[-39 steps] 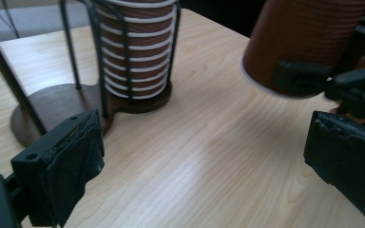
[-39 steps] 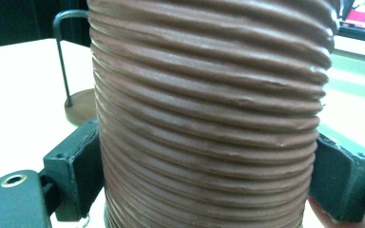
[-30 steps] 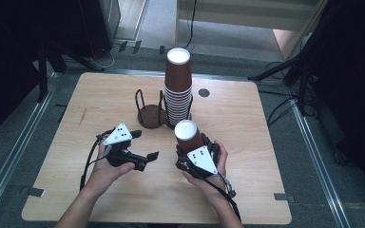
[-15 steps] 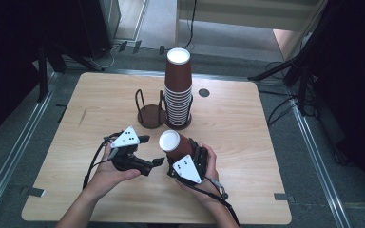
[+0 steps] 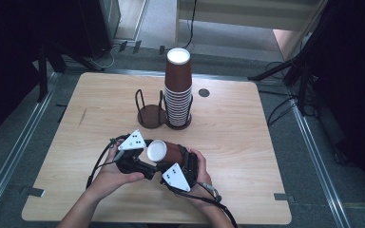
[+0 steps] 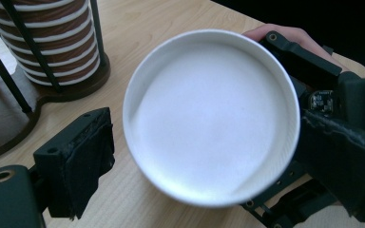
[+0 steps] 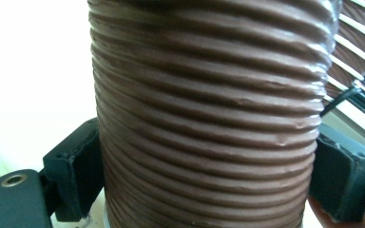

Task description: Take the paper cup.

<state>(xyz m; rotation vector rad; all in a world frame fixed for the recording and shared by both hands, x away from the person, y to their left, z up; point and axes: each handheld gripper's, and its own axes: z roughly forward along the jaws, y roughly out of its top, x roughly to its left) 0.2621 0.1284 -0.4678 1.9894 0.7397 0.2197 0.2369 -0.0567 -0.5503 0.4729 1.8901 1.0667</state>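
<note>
A brown ribbed paper cup [image 5: 171,153] lies tipped on its side just above the table, its white mouth turned left. My right gripper [image 5: 178,159] is shut on the cup's body [image 7: 209,95], one pad against each side. My left gripper [image 5: 147,164] faces the cup's mouth [image 6: 209,118]. Its jaws have just been closing and stand on either side of the rim. The right-hand pad [image 6: 342,156] is at the rim, while a thin gap shows beside the left-hand pad [image 6: 81,166].
A tall stack of brown cups [image 5: 178,90] stands in a dark wire holder behind my hands. Its second ring [image 5: 149,116], to the left of the stack, is empty. A round dark grommet [image 5: 203,92] sits in the wooden table [image 5: 275,152].
My right gripper has moved left and down with the cup, tipping it from upright onto its side. The left gripper has stayed in place, now with the cup's mouth between its jaws.
</note>
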